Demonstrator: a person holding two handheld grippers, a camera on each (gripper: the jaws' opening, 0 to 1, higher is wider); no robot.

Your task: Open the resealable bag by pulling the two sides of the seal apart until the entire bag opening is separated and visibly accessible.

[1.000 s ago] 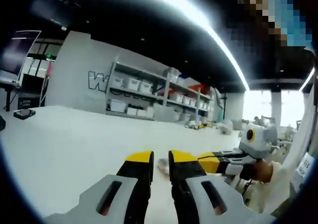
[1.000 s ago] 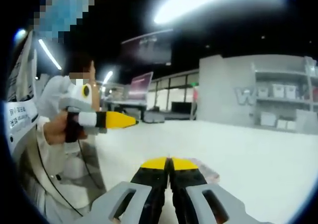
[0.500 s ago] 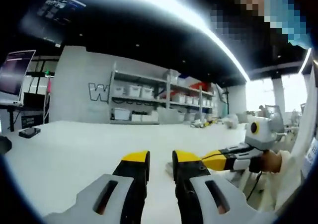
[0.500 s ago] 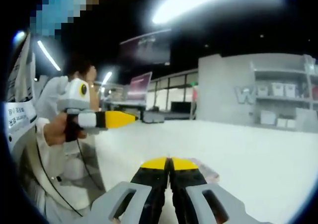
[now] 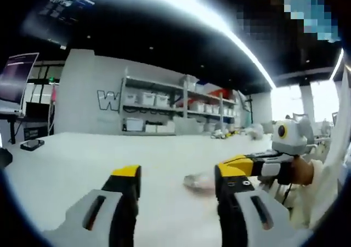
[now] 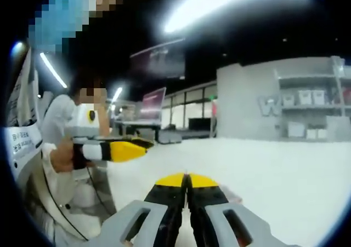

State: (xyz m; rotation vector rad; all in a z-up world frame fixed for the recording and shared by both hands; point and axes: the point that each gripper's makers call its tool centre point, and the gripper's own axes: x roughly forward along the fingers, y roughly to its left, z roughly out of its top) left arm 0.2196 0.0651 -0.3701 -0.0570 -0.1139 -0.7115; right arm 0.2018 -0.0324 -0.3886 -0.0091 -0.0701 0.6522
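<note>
Left gripper: jaws spread wide, nothing between them. Right gripper: yellow tips pressed together; whether they pinch anything, cannot tell.

Resealable bag flat on white table, just beyond left gripper's tips, toward 1 o'clock; in right gripper view bag's edge peeks at 2 o'clock beside tips.

Person's hand at 9 o'clock. Shelving with bins far back, 12 o'clock.

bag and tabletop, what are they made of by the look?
Bag: likely thin clear plastic film, glossy; it lies flat and pale with a pinkish tint, though blurred. Tabletop: smooth white matte surface, probably laminate or painted board; even tone, no grain or glare.
</note>
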